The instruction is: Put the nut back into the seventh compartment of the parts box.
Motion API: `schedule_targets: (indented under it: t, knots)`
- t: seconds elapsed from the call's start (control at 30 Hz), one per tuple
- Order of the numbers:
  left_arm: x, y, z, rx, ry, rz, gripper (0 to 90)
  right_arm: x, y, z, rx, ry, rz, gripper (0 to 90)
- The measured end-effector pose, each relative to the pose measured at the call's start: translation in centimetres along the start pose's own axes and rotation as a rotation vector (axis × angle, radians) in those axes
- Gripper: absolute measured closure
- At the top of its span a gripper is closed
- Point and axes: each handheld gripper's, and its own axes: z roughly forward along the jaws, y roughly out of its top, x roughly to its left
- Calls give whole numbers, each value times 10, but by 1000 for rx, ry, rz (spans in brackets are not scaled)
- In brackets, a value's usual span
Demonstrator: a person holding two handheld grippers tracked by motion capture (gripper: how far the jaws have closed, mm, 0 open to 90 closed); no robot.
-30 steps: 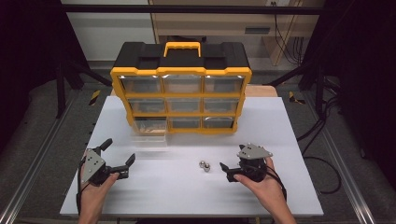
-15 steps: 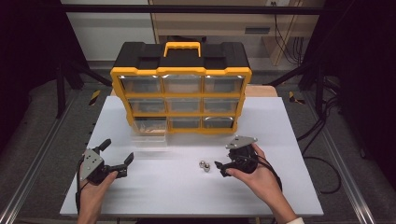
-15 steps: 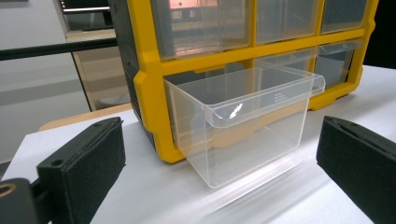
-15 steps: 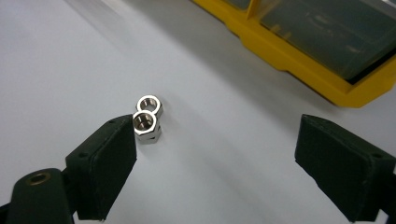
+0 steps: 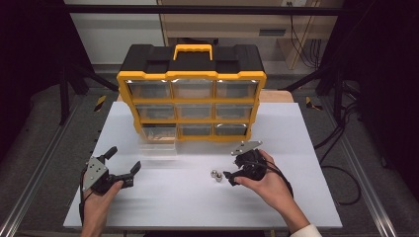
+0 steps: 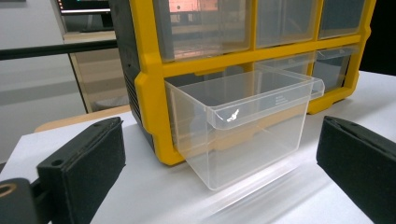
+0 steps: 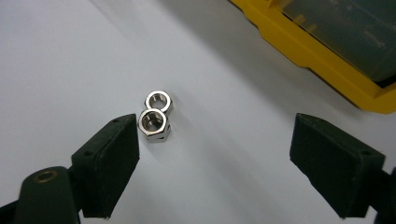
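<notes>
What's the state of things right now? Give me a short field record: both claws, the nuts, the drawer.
right claw: open, jaws just been closing, nothing between the pads, aimed at the nuts
nuts: two steel hex nuts, touching, on the white table, by one jaw
left claw: open, empty, facing the drawer
drawer: clear, pulled out of the bottom-left slot, looks empty
organizer: yellow and black, other drawers shut

Bright overhead light falls evenly on the white worktop (image 5: 296, 133), dark surroundings beyond it. Glare streaks the worktop in front of the clear drawer (image 6: 243, 126). The nuts (image 7: 156, 116) gleam sharply; near jaws blur softly.
</notes>
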Motion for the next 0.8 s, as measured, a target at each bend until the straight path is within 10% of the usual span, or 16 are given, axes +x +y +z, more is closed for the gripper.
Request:
schedule_targets:
  t: [0.8]
  knots:
    - [5,0,-2,15,20,9,13,19,9,33,95,86,-28,433]
